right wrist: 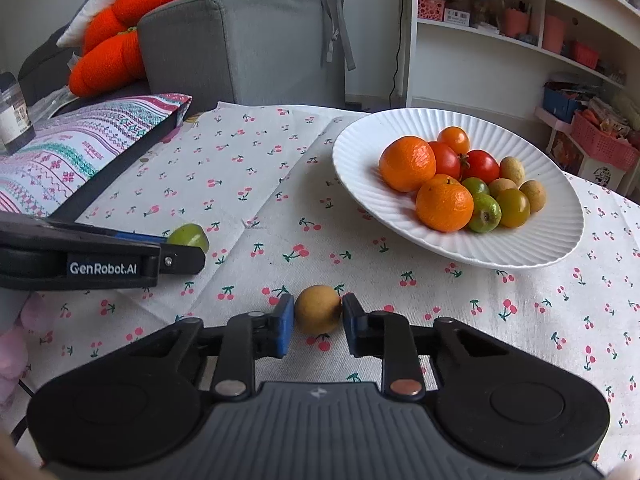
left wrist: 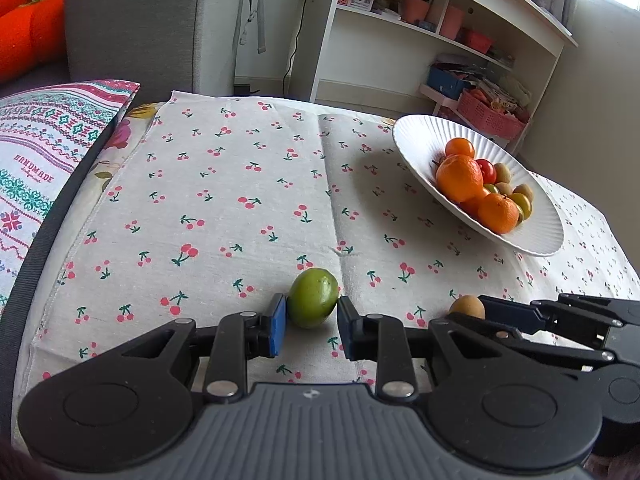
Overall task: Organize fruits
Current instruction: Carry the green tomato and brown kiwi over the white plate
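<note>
A green fruit [left wrist: 313,298] is bracketed by the left gripper [left wrist: 312,320] on the cherry-print surface [left wrist: 224,200]; a brown fruit [right wrist: 318,309] is gripped between the right gripper's [right wrist: 318,322] fingers. Farther right, oranges, tomatoes and small fruits are held in the white plate [right wrist: 360,148].

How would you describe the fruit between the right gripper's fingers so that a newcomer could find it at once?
Start at the white plate of fruit on the cherry-print cloth. On the cloth, nearer the camera than the plate, a small round tan-brown fruit sits between the blue pads of the right gripper. The only other loose fruit, a green one, is larger and lies at the left gripper.
</note>
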{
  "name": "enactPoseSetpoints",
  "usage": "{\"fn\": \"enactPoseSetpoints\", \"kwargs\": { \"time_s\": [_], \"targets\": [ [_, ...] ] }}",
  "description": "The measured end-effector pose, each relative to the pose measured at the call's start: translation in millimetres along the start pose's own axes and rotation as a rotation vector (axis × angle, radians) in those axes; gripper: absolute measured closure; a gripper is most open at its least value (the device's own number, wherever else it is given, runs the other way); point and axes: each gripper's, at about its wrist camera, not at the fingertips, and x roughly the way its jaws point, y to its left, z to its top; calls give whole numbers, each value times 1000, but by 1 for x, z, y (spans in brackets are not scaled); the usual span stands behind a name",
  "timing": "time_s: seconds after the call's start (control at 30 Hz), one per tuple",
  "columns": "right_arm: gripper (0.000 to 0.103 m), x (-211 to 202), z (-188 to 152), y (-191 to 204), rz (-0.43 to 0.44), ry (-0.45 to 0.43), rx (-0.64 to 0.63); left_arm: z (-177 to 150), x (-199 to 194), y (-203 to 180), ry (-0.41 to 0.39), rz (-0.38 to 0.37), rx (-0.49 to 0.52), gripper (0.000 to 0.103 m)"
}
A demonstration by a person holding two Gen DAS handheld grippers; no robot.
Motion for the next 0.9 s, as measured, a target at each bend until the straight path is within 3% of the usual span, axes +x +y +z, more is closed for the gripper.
{"fn": "enactPoseSetpoints", "kwargs": {
  "time_s": [0.9],
  "targets": [
    [80, -32, -3, -42, -25, -21, 36, 2, -2, -48, -5, -61, 64, 93]
  ]
}}
